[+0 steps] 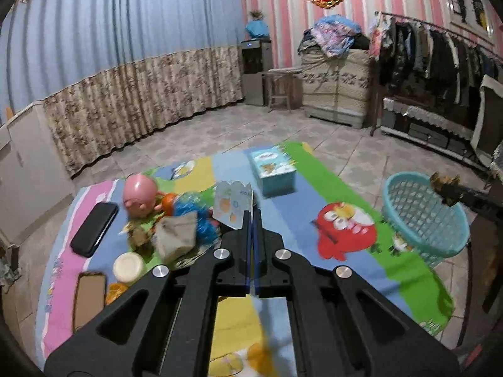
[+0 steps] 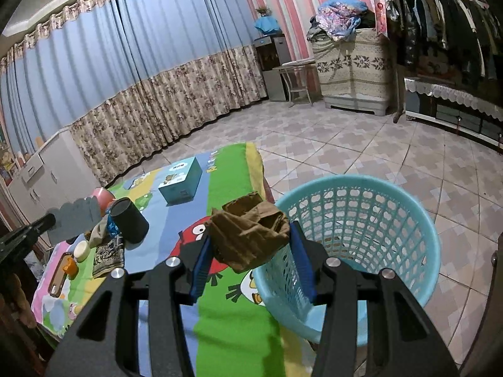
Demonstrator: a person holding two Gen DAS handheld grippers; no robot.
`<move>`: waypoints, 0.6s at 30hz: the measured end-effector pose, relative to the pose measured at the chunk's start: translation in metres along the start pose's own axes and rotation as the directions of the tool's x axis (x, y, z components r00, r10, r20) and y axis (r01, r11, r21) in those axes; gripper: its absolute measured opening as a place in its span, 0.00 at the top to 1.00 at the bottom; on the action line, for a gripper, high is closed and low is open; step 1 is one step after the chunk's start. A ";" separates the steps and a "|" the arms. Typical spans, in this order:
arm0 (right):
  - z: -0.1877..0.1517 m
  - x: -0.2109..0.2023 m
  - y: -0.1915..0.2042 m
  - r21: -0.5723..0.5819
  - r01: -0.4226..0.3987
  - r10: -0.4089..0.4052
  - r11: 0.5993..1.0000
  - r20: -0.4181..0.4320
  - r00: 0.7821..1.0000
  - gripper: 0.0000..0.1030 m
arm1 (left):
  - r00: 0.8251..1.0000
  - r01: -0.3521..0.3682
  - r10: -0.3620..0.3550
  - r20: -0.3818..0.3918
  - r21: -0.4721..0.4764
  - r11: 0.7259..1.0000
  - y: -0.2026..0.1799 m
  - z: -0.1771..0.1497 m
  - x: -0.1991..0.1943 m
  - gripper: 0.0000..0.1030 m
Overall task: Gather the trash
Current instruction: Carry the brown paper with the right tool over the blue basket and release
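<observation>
A crumpled brown paper wad [image 2: 250, 237] sits clamped between the blue pads of the right gripper [image 2: 250, 251], whose jaws stand partly apart and press on it from both sides; it hangs in the air just at the near rim of the round light-blue plastic lattice basket [image 2: 361, 220], over the edge where the basket meets the colourful cartoon-printed play mat [image 2: 232, 330]. The basket stands on the tiled floor [image 2: 361, 144] against the mat's right side. The left gripper [image 1: 252, 216] has its jaws fully together and pinches the lower edge of a small flattened white carton with orange fruit prints and a zigzag top [image 1: 232, 205], lifted clear of the mat; from the right wrist view this carton shows only as a blurred grey shape at the far left. Beneath and to the left of it on the mat lies a loose heap: a second crumpled brown paper piece [image 1: 176, 235], a crinkled blue plastic wrapper [image 1: 195, 216], a pink round-headed pig toy [image 1: 140, 194], a black phone [image 1: 94, 229], a small cream-lidded jar [image 1: 129, 267] and a brown phone case [image 1: 89, 298]. A dark cylindrical cup [image 2: 130, 220] stands among them in the right wrist view. Further back on the mat rests a light-blue rectangular tissue box [image 1: 273, 169], well apart from the heap.
</observation>
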State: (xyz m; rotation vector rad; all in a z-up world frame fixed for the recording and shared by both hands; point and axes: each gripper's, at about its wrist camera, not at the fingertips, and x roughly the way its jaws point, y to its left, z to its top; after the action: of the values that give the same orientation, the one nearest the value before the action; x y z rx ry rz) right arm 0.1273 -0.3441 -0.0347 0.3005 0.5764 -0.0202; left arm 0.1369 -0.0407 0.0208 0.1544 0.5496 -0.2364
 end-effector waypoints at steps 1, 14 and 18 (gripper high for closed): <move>0.001 -0.001 -0.001 -0.002 0.012 -0.012 1.000 0.002 1.000 0.54 | 1.000 0.020 -0.020 0.014 0.014 1.000 -0.008 0.005 0.000 1.00; 0.011 -0.004 -0.085 0.081 0.237 -0.237 0.968 -0.007 0.971 0.54 | 0.942 0.332 -0.337 0.009 0.137 0.933 -0.156 0.033 0.052 1.00; 0.007 -0.002 -0.108 0.121 0.277 -0.276 0.953 -0.026 0.961 0.54 | 0.906 0.422 -0.421 -0.039 0.158 0.893 -0.203 0.027 0.074 1.00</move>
State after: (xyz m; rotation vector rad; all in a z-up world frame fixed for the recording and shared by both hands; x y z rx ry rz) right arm 0.1185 -0.4492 -0.0578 0.3384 0.6240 -0.3267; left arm 0.1584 -0.2550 -0.0122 0.1937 0.5630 -0.7078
